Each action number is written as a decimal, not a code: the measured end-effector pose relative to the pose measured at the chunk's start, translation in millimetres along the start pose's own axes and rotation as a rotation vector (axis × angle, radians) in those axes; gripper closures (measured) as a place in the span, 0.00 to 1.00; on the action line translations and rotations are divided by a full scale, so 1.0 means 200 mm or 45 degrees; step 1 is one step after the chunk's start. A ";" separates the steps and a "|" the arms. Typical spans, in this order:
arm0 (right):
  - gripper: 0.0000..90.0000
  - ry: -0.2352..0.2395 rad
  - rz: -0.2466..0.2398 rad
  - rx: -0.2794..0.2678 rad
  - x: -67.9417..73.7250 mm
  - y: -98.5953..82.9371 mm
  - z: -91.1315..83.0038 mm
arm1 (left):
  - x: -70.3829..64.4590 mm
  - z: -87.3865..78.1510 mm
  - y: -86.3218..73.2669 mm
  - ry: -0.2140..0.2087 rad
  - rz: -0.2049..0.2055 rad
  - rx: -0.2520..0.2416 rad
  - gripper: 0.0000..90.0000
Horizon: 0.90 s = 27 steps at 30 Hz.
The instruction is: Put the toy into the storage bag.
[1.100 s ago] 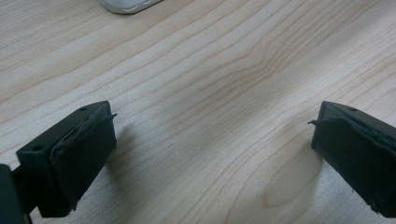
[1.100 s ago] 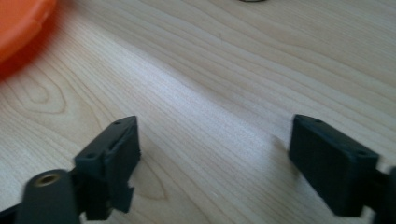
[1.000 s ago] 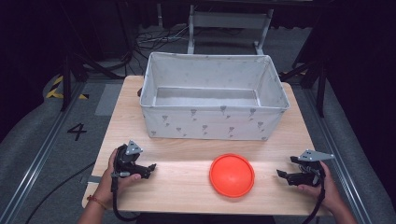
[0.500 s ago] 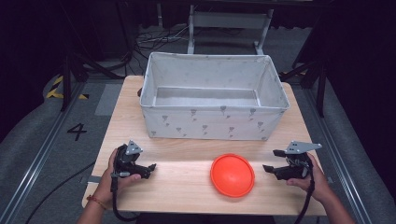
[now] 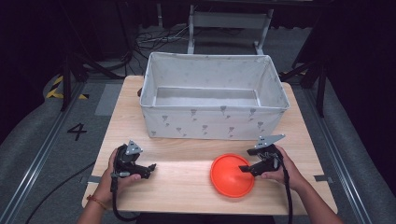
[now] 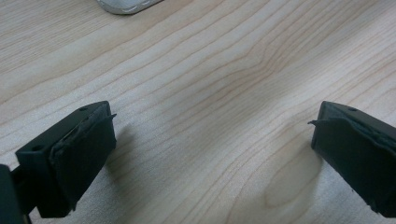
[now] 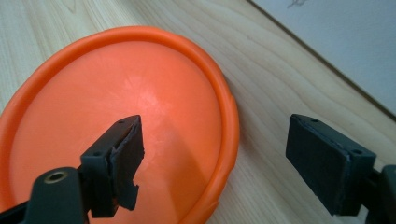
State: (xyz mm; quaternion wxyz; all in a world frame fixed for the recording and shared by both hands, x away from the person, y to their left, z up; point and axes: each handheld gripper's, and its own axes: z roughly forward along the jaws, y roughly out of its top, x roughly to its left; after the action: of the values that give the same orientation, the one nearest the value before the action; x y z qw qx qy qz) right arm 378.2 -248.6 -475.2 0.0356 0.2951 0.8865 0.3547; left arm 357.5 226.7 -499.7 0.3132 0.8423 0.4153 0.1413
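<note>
An orange round plate (image 5: 232,176) lies flat on the wooden table (image 5: 187,184) near its front edge, right of centre. My right gripper (image 5: 246,167) is open at the plate's right rim. In the right gripper view one jaw hangs over the plate (image 7: 116,126) and the other over bare wood, with the rim between them. My left gripper (image 5: 150,169) rests open at the front left, over bare table (image 6: 210,84) with nothing between its jaws.
A large white fabric bin (image 5: 214,95) with a small grey print stands open at the back of the table, nothing visible inside. Its base corner (image 6: 126,5) shows ahead of the left gripper, its side wall (image 7: 345,42) beyond the plate. Dark floor and cables surround the table.
My right gripper has moved left from the table's right edge to the plate's right rim. The left gripper has stayed put.
</note>
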 end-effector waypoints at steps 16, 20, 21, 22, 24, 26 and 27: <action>0.23 0.079 -0.007 0.026 0.03 -0.04 0.07 | 0.00 0.00 0.00 -0.001 0.005 -0.001 0.00; 0.27 0.068 -0.071 0.049 0.07 -0.03 0.08 | 0.00 0.00 0.00 0.000 0.007 -0.002 0.00; 0.27 0.068 -0.071 0.049 0.07 -0.03 0.08 | 0.00 0.00 0.00 0.000 0.007 -0.002 0.00; 0.30 0.034 -0.089 0.056 0.08 -0.03 0.08 | 0.00 0.00 0.00 0.000 0.005 -0.001 0.00; 0.32 -0.013 -0.115 0.073 0.10 -0.02 0.09 | 0.00 0.00 0.00 0.000 0.005 -0.003 0.00; 0.38 -0.030 -0.097 0.080 0.11 -0.01 0.09 | 0.00 0.00 0.00 0.000 0.004 -0.003 0.00; 0.44 -0.041 -0.083 0.076 0.10 -0.01 0.08 | 0.00 0.00 0.00 0.000 0.004 -0.003 0.00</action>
State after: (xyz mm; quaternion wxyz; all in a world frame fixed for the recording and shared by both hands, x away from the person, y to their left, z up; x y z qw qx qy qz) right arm 365.0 -228.6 -486.4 0.0525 0.2728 0.9051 0.3221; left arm 357.6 227.0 -499.9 0.3139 0.8427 0.4137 0.1422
